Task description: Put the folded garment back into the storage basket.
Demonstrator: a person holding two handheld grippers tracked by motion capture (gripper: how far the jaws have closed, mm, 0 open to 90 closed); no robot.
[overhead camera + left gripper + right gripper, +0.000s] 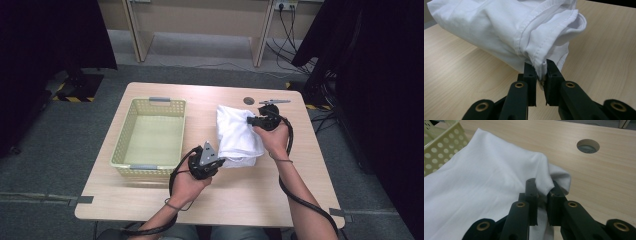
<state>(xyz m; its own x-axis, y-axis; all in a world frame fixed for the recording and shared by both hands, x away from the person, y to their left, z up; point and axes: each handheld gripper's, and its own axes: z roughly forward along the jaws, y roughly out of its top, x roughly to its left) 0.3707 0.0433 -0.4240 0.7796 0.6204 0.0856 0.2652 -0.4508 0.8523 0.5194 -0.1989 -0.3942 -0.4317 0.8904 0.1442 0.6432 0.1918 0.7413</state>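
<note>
On grey carpet, a wooden table (250,185) bears a basket (150,102).

A lab: black curtains (45,35), hazard tape (75,98), trailing cables (287,40)

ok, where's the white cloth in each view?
High view: white cloth right of centre, beside the yellow basket.
Left gripper view: upper half, hem pinched in the left claw.
Right gripper view: left and centre.
Shared landmark: the wooden table.
</note>
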